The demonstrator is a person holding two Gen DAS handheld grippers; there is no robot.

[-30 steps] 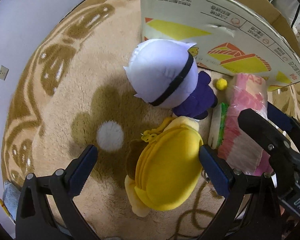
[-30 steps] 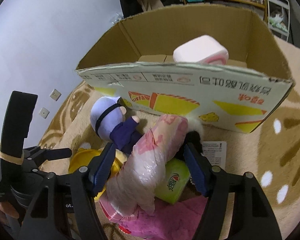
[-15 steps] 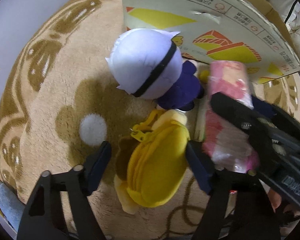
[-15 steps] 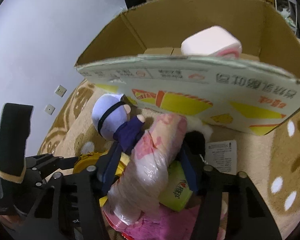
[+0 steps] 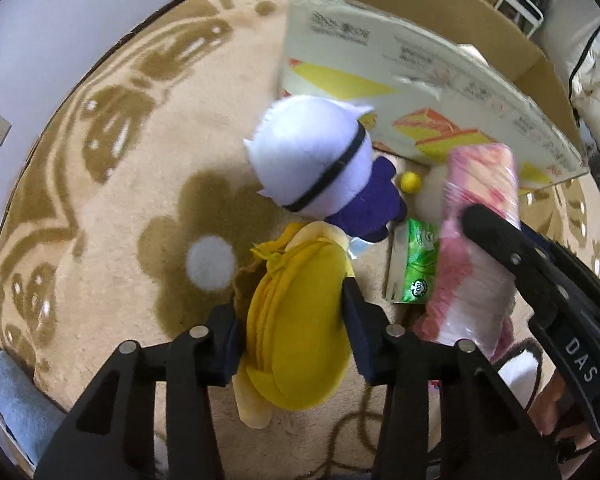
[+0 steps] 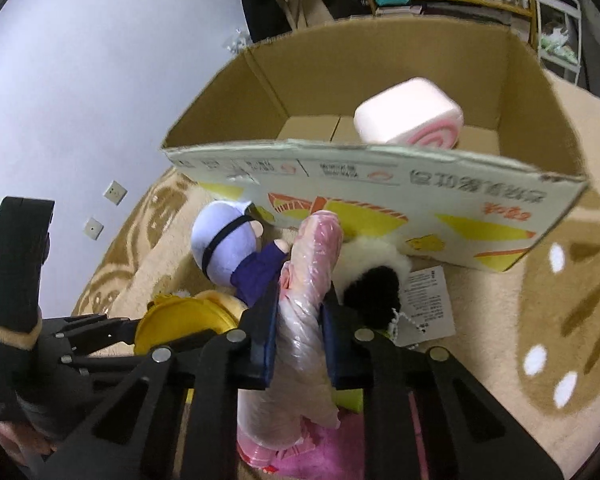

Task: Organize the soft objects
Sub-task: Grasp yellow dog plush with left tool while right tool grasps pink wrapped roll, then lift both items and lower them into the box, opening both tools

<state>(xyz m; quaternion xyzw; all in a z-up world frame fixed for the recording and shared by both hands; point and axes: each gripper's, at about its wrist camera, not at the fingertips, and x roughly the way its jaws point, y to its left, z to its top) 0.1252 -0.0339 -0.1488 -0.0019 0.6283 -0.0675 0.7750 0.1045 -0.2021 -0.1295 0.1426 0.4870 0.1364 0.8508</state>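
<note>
The left gripper [image 5: 290,316] has just closed its jaws on a yellow plush pouch [image 5: 296,320], and the pads press into both its sides as it lies on the patterned beige rug [image 5: 120,184]. Beside it, the right gripper [image 6: 298,320] has likewise just closed and now pinches a pink roll wrapped in clear plastic [image 6: 304,312], which points up toward the box. Under the roll lie a green packet [image 5: 414,264] and a pink cloth [image 6: 320,452]. Just beyond the pouch sits a doll with a pale lilac head and a dark purple body [image 5: 320,168], with a small yellow ball [image 5: 410,181] near it. A black and white plush [image 6: 374,276] rests right of the roll, with a paper tag [image 6: 428,300]. Farther back stands an open cardboard box [image 6: 380,188] holding a pink and white cushion [image 6: 408,114].
</note>
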